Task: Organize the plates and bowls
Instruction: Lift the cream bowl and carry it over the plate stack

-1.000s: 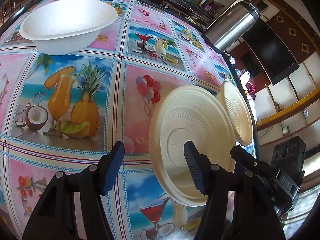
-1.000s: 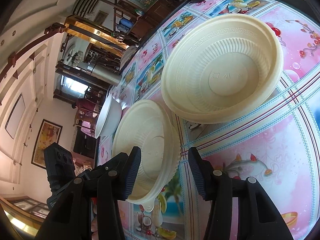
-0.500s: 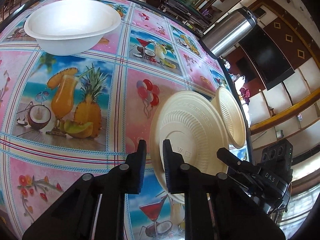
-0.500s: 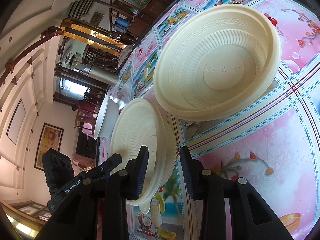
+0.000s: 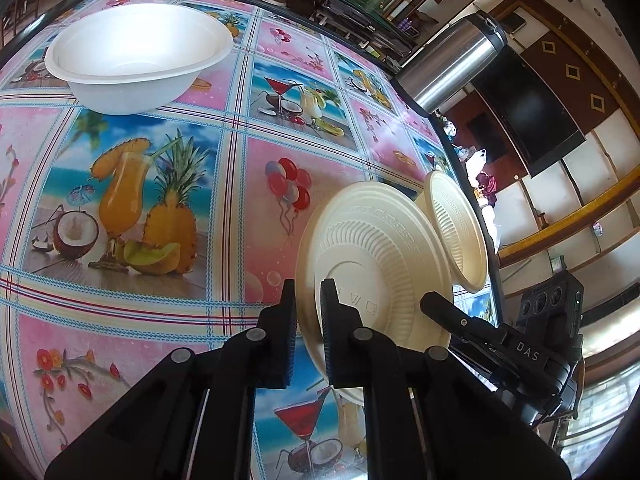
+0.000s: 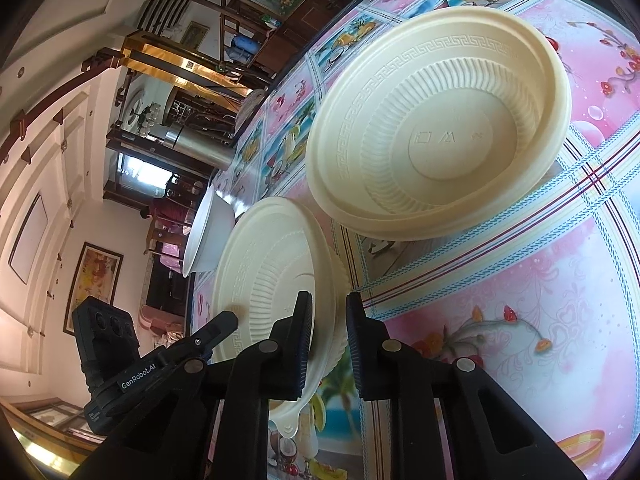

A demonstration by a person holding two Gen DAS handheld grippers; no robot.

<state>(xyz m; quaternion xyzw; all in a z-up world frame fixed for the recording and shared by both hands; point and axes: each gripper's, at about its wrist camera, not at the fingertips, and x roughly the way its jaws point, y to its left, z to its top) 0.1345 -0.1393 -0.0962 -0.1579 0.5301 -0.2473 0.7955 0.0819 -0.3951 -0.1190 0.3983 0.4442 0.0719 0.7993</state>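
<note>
Pinching opposite rims of the near cream plate (image 5: 380,264) on the tablecloth (image 5: 132,300), the left gripper (image 5: 309,312) held shut while the right gripper (image 6: 329,328) was just closing, so both hands needed to rise together, level, toward the second cream plate (image 6: 436,136).

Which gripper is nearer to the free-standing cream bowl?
Right. The right gripper, its fingers just closed further on the cream plate, is beside the cream bowl; the left gripper holds the plate's opposite rim, farther away.

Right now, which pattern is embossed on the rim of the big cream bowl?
A Greek-key band on the cream bowl, above fine radial ribs; the right wrist view shows it best.
</note>
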